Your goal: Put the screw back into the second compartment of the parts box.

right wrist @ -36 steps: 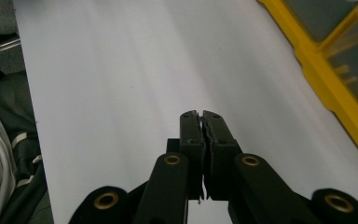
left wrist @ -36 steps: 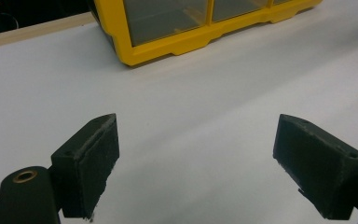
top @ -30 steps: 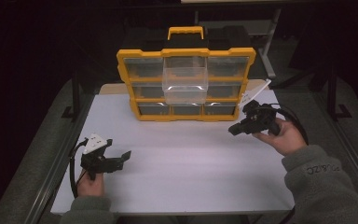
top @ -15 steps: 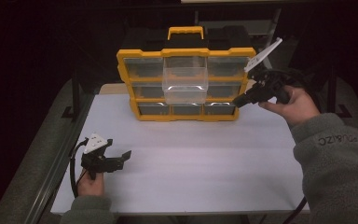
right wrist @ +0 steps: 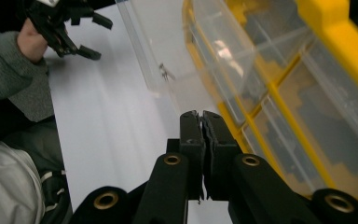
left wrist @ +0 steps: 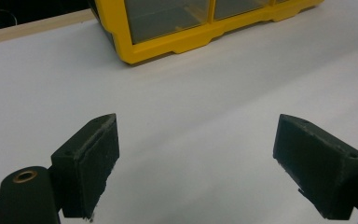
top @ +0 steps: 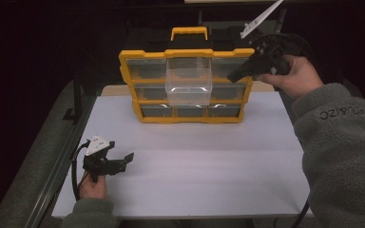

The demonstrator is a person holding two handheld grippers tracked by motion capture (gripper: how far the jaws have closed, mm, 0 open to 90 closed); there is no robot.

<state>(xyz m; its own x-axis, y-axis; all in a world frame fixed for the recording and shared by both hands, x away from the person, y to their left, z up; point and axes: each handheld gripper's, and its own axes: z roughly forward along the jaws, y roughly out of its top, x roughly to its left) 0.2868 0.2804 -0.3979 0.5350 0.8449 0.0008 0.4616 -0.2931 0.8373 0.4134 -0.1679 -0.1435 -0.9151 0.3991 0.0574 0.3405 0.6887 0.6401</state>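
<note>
Two hand-held grippers at a yellow organizer (top: 185, 114) on the worktop (top: 209, 166).
Left hand-held gripper (top: 123, 160) rests near left, jaws wide apart, empty. Right hand-held gripper (top: 232, 76) is raised by the organizer's far right corner, jaws pressed together; a clear drawer (top: 189, 85) juts out centrally.

The yellow plastic organiser box with clear drawers (top: 186, 88) stood at the back of the white surface (top: 195, 166). The left claw (top: 123, 160) sat well before it, leftward; the right claw (top: 233, 75) hung beside its upper right corner.
</note>
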